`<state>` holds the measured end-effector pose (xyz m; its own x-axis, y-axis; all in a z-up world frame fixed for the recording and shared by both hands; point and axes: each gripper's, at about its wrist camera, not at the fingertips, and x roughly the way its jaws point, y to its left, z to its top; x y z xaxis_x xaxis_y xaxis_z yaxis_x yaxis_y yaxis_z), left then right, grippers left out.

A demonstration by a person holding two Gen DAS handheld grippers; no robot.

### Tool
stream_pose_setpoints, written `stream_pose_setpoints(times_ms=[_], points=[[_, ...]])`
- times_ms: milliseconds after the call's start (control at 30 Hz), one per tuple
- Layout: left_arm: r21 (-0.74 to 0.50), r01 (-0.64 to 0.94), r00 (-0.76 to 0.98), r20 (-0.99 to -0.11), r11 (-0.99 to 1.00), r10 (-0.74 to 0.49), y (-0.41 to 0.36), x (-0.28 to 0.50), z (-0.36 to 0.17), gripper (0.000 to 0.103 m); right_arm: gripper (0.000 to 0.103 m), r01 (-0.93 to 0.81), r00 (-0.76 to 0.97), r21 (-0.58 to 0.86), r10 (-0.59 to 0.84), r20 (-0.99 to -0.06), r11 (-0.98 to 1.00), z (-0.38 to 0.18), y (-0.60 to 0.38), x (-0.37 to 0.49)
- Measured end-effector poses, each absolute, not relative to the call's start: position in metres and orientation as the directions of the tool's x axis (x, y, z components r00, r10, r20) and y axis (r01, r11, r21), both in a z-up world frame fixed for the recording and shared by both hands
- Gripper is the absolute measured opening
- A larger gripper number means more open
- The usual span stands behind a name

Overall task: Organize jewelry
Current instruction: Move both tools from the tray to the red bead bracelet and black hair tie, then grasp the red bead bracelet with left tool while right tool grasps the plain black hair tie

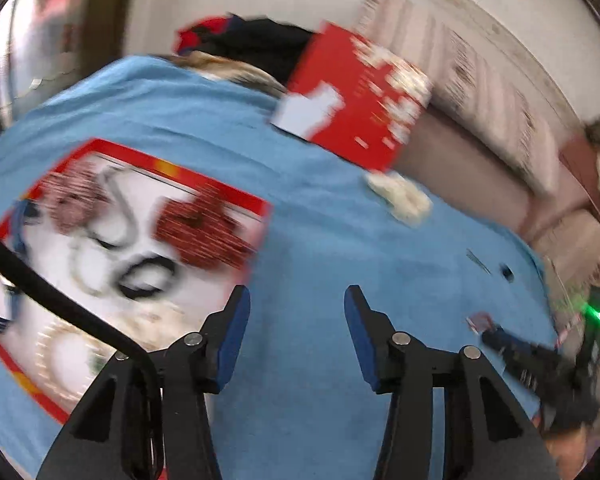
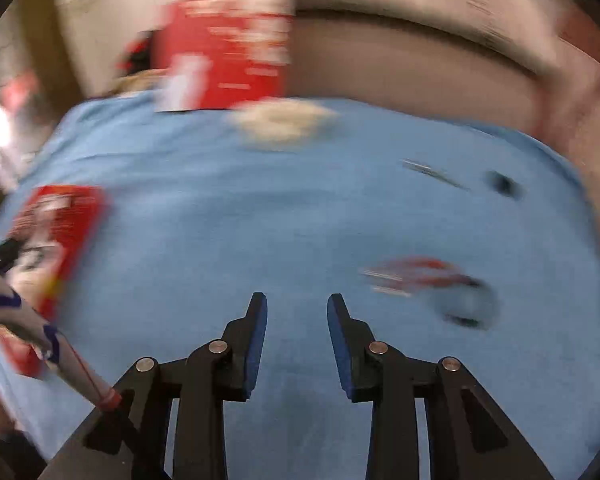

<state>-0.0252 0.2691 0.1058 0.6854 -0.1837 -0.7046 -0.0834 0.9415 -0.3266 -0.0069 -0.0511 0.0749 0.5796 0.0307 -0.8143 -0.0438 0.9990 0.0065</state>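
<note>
- Pale wall and a brownish sofa behind; blue cloth [image 1: 308, 216] spread over the tabletop, both views smeared by motion blur.
- Red-rimmed tray [image 1: 220, 190] with a white floor lying on the cloth toward the left edge, already carrying jewelry: red and pink beaded pieces, a dark bangle [image 1: 146, 278], pale chains, a pearl-like ring of beads near its front corner.
- Red box [image 1: 360, 96] standing at the far edge, a whitish heap of beads [image 1: 402, 198] on the cloth just in front of it.
- Loose pieces toward the right edge: a thin pin-like item [image 2: 434, 172], a small dark piece [image 2: 502, 184] beside it, and nearer the front a red-and-white item [image 2: 414, 276] next to a dark ring [image 2: 466, 306]; too blurred to name more exactly.
- Left gripper [image 1: 296, 300] hovering over bare cloth just right of the tray, jaws spread wide, nothing between them.
- Right gripper [image 2: 296, 308] likewise over bare cloth near the front edge, jaws apart and empty, the red-and-white item off to its right.
- Step in hand, by judgement: moving between picks, neither gripper yet on a piece; part of the jewelry in the tray, several pieces left outside it.
- Next move likely calls for swinging the right gripper over to the red-and-white item or dark ring, lowering with jaws straddling it, closing gently, then carrying it across to the tray.
- Small flat pieces on soft cloth: some risk of pinching fabric along with the piece.
</note>
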Motion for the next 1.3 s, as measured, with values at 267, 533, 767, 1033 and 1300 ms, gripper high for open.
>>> stream_pose_setpoints(times_ms=[267, 533, 767, 1033, 1300], points=[[-0.285, -0.001, 0.590, -0.774, 0.958, -0.230, 0.209, -0.007, 0.076, 0.049, 0.034, 0.111, 0.553, 0.075, 0.001, -0.833, 0.991, 0.068, -0.153, 0.013], [-0.267, -0.032, 0.552, -0.808, 0.963, -0.206, 0.210, 0.009, 0.058, 0.049, 0.034, -0.025, 0.522, 0.198, 0.182, -0.833, 0.980, 0.046, -0.106, 0.048], [-0.271, -0.055, 0.548, -0.813, 0.961, -0.198, 0.221, 0.015, 0.057, 0.049, 0.030, 0.028, 0.473, 0.116, 0.089, -0.877, 0.993, 0.022, -0.086, 0.080], [-0.264, -0.111, 0.586, -0.796, 0.958, -0.151, 0.247, 0.014, 0.069, 0.049, 0.014, -0.210, 0.278, 0.455, 0.499, -0.821, 0.865, 0.018, -0.012, 0.042], [-0.293, -0.057, 0.528, -0.820, 0.954, -0.221, 0.234, 0.014, 0.056, 0.049, 0.042, -0.292, 0.302, 0.439, 0.517, -0.801, 0.850, 0.040, 0.002, -0.019]])
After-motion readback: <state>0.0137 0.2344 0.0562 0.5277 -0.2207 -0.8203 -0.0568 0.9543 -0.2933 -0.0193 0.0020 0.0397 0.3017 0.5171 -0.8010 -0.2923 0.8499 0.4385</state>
